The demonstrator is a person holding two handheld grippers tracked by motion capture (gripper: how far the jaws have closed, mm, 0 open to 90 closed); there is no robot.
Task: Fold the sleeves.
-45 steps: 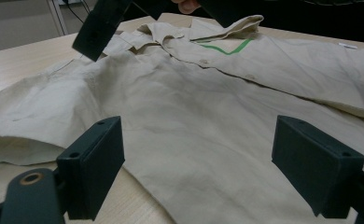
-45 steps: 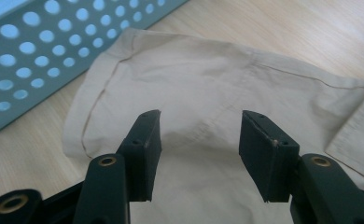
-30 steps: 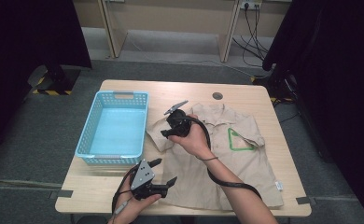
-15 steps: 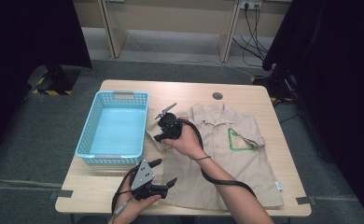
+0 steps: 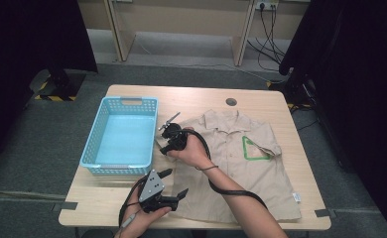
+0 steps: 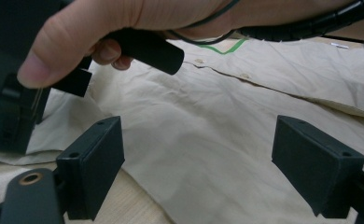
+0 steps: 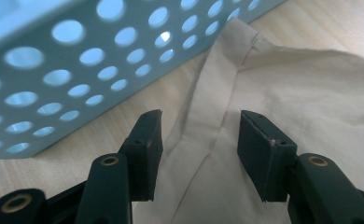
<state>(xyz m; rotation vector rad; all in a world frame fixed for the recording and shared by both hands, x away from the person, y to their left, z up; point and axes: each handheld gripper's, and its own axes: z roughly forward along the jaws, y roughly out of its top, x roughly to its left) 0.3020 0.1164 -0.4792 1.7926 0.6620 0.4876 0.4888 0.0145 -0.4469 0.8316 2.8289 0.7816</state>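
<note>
A beige short-sleeved shirt (image 5: pixel 231 168) with a green-edged chest pocket (image 5: pixel 253 148) lies flat on the wooden table (image 5: pixel 201 96). My right gripper (image 5: pixel 169 146) hangs low over the shirt's left sleeve beside the basket. Its jaws are open and stand astride the sleeve's hem (image 7: pixel 203 121) without pressing it. My left gripper (image 5: pixel 176 182) rests near the table's front edge at the shirt's lower left corner. It is open wide, and the cloth (image 6: pixel 194 140) lies below and between its pads untouched.
A light blue perforated basket (image 5: pixel 119 134) stands left of the shirt, close to the sleeve, with nothing in it. A round grommet (image 5: pixel 231 101) sits in the tabletop at the back. The right gripper's black cable (image 5: pixel 231 191) trails across the shirt.
The right hand has shifted left and down, from over the shirt's collar side to the sleeve beside the basket. The left gripper has not moved.
</note>
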